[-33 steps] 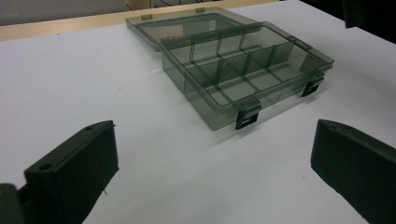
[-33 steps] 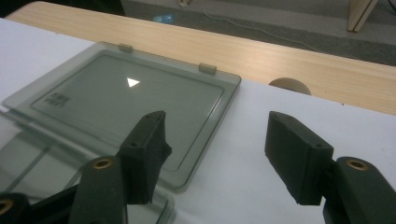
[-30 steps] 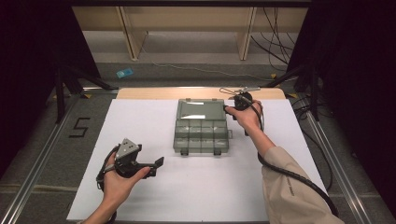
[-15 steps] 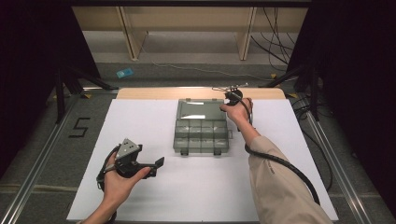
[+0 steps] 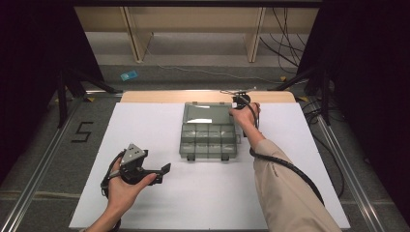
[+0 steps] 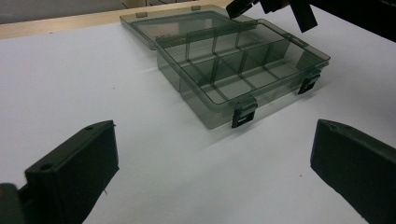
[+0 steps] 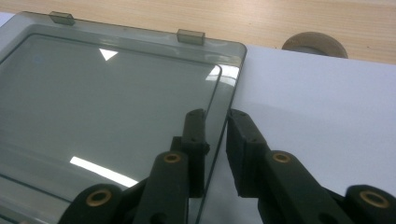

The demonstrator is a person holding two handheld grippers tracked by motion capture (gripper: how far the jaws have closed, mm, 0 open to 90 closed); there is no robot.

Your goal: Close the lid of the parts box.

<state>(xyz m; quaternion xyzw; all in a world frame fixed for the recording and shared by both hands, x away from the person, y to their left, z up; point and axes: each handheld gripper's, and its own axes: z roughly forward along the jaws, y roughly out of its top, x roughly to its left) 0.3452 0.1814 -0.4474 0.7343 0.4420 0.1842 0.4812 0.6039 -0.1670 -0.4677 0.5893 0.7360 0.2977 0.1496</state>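
A smoky clear compartment box (image 5: 209, 140) lies open mid-table, its lid (image 5: 208, 113) folded flat behind it. My right gripper (image 5: 238, 102) is at the lid's far right corner. In the right gripper view its jaws (image 7: 215, 116) straddle the lid's (image 7: 102, 102) right rim: one jaw over the lid, the other outside it. They have just been closing, and a thin gap still shows beside the rim. My left gripper (image 5: 162, 171) hovers open at the front left, pointing at the box (image 6: 243, 70), with nothing between its jaws (image 6: 215, 135). The compartments look empty.
The box rests on a white sheet (image 5: 290, 145), with a bare wooden strip (image 5: 159, 96) along the table's far edge. A round wooden knob (image 7: 314, 44) sits on that strip near the lid's corner. A black cable (image 5: 290, 169) trails along my right sleeve.
My right hand has moved left and down onto the lid's right rim, and its jaws have narrowed around it. The left hand has stayed put.
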